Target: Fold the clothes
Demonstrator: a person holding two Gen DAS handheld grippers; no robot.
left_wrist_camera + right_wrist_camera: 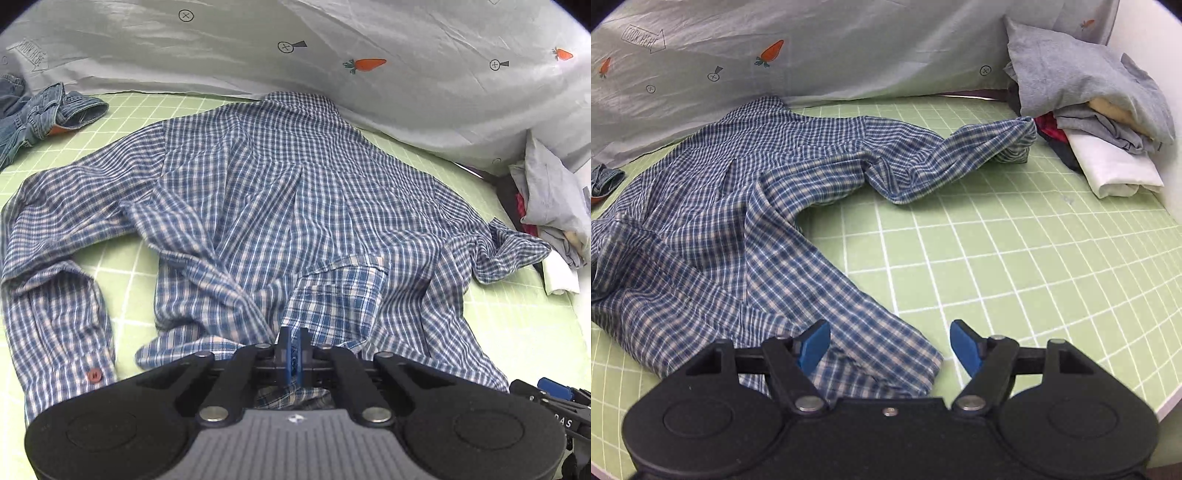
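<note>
A blue-and-white checked shirt (280, 206) lies spread back-up on the green grid mat (122, 266), collar toward the far sheet and sleeves out to both sides. My left gripper (294, 334) is shut on a bunched fold of the shirt's near hem, and cloth shows between its blue pads. In the right wrist view the shirt (738, 206) fills the left half. My right gripper (888, 328) stands open just above the shirt's near right hem corner, which lies between the fingers without the pads touching it. One sleeve (979, 144) reaches toward the far right.
A pale sheet with a carrot print (332, 37) rises behind the mat. A denim garment (40, 110) lies at the far left. A pile of grey, white and red clothes (1089, 110) sits at the far right. The table's edge (1171, 402) runs along the right.
</note>
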